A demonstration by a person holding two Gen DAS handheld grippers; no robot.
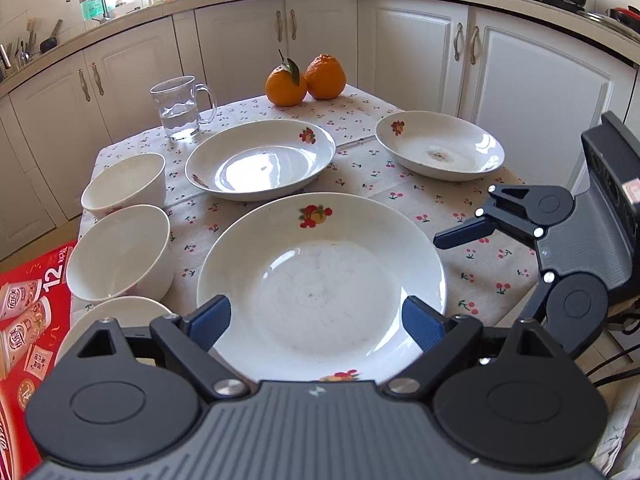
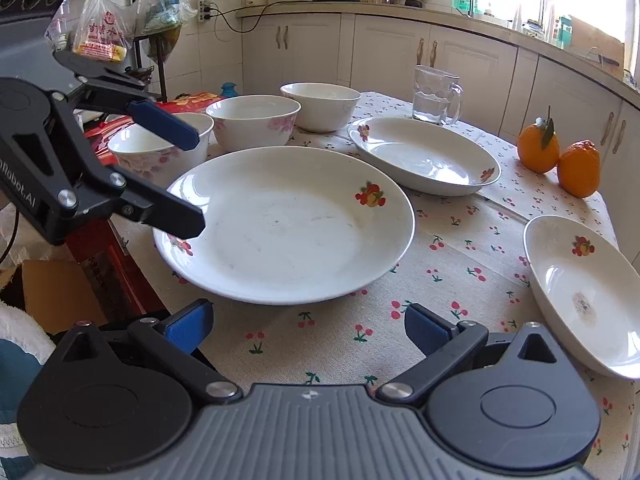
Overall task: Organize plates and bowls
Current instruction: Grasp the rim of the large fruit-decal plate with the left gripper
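A large white plate (image 1: 320,280) (image 2: 284,224) with fruit prints lies on the cherry-print tablecloth (image 2: 460,280), nearest me. My left gripper (image 1: 316,324) (image 2: 192,176) hovers open over its near rim, pads apart and pressing nothing. A medium plate (image 1: 260,160) (image 2: 424,156) lies behind it. A smaller plate (image 1: 440,144) (image 2: 584,292) lies to the right. Three white bowls (image 1: 124,184) (image 1: 120,252) (image 1: 116,320) stand in a row along the left edge, the nearest partly hidden. My right gripper (image 2: 308,328) is open over bare cloth between the large and small plates. One of its fingers (image 1: 460,236) shows in the left wrist view.
A glass mug (image 1: 180,112) (image 2: 434,96) holding water stands at the back left. Two oranges (image 1: 286,86) (image 2: 538,148) sit at the far corner. A red carton (image 1: 28,300) lies below the table's left edge. White cabinets (image 1: 420,52) ring the table.
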